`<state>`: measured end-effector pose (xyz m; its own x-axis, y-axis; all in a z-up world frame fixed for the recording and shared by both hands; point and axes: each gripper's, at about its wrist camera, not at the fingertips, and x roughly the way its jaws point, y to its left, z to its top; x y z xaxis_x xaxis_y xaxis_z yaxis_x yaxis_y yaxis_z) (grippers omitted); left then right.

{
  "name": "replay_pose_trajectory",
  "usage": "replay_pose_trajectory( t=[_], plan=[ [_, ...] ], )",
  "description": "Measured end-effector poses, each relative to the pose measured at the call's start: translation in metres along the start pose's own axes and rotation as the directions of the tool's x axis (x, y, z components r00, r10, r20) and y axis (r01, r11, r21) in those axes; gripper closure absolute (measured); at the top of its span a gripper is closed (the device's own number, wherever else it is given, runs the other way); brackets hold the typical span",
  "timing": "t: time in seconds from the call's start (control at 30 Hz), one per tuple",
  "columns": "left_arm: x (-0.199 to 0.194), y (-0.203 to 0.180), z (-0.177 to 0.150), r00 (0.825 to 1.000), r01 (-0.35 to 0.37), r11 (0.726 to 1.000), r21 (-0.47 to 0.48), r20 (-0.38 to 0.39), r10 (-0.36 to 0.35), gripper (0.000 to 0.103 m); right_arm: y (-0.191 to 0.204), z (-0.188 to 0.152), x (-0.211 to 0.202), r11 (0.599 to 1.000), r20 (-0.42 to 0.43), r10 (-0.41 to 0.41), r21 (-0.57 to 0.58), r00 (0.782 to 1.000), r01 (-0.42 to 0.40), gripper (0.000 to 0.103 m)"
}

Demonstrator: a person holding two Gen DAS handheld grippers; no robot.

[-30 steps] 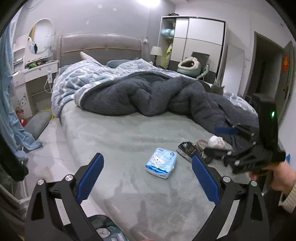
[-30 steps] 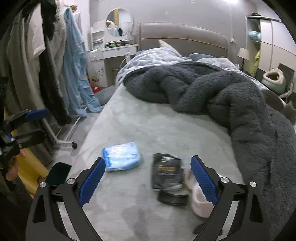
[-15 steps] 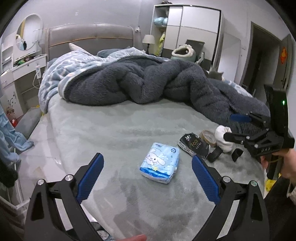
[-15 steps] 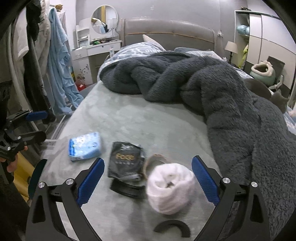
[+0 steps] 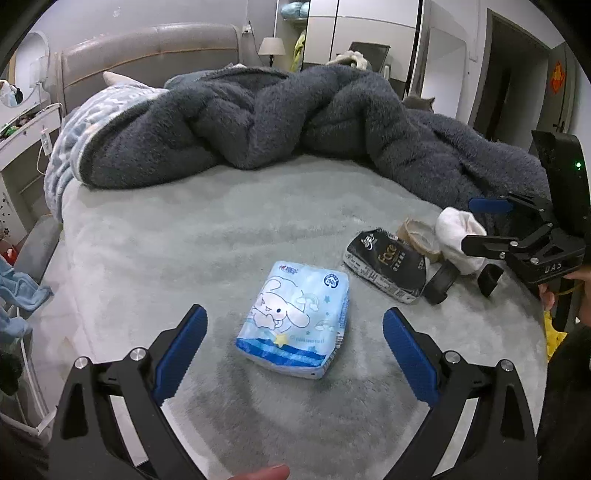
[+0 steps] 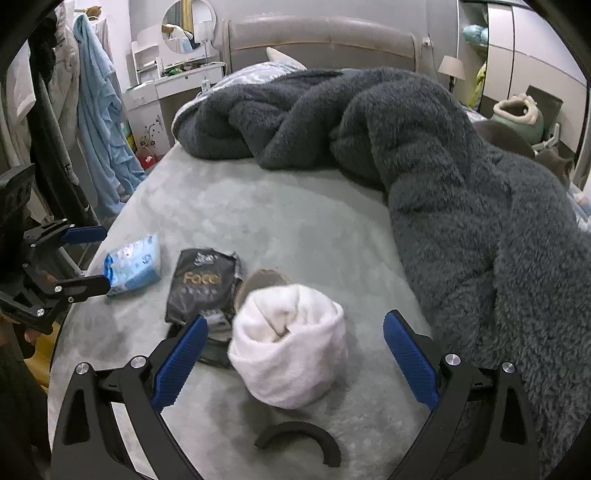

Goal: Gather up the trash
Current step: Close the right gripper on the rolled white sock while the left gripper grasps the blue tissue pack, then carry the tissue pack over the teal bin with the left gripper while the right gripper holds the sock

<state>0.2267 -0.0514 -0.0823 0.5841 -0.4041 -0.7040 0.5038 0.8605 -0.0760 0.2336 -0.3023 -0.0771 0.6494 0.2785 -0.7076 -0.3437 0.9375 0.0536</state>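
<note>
A blue cartoon tissue pack (image 5: 295,319) lies on the grey bed (image 5: 221,229), between the open fingers of my left gripper (image 5: 293,350). It also shows in the right wrist view (image 6: 133,265). A black "Face" wrapper (image 6: 204,286), a brown tape ring (image 6: 264,278) and a white crumpled wad (image 6: 290,349) lie beside it. My right gripper (image 6: 291,350) is open, its fingers on either side of the white wad. A black curved piece (image 6: 299,437) lies just before it.
A thick dark fleece blanket (image 6: 443,177) is heaped across the back and right of the bed. Clothes hang on a rack (image 6: 66,110) at the left. A dresser with a round mirror (image 6: 188,26) and a wardrobe (image 5: 351,33) stand behind.
Both grippers have moved forward and down toward the bed. The tissue pack now sits between my left fingers and the white wad between my right fingers. Both stay open.
</note>
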Motion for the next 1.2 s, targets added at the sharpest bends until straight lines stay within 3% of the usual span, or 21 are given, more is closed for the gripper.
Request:
replay_pose_trajectory(
  t=[0.2, 0.43, 0.5, 0.57, 0.93, 1.2],
  plan=[
    [0.016, 0.003, 0.0, 0.999, 0.001, 1.0, -0.008, -0.036, -0.001, 0.006, -0.004, -0.005, 0.004, 0.999, -0.032, 0.034, 0.015, 0.999, -0.034, 0.007],
    [0.027, 0.001, -0.001, 0.999, 0.011, 1.0, -0.012, -0.051, -0.011, 0.008, -0.015, -0.009, 0.015, 0.993, -0.076, 0.079, 0.088, 0.994, -0.072, 0.036],
    [0.03, 0.0, -0.002, 0.998, 0.006, 1.0, -0.007, -0.059, -0.006, 0.017, -0.014, -0.009, 0.015, 0.993, -0.081, 0.087, 0.082, 0.993, -0.081, 0.043],
    [0.031, 0.0, -0.003, 0.998, 0.004, 1.0, -0.006, -0.063, -0.004, 0.018, -0.013, -0.008, 0.013, 0.993, -0.076, 0.095, 0.077, 0.993, -0.089, 0.049],
    [0.033, 0.001, -0.002, 0.998, -0.012, 1.0, -0.021, -0.063, 0.011, 0.038, -0.007, 0.003, -0.017, 0.995, -0.003, 0.09, 0.049, 0.996, -0.09, 0.05],
    [0.017, -0.002, -0.001, 0.999, -0.024, 0.999, -0.048, -0.037, 0.023, 0.04, 0.01, 0.015, -0.037, 0.994, 0.054, 0.105, 0.022, 0.993, -0.107, 0.05]
  ],
)
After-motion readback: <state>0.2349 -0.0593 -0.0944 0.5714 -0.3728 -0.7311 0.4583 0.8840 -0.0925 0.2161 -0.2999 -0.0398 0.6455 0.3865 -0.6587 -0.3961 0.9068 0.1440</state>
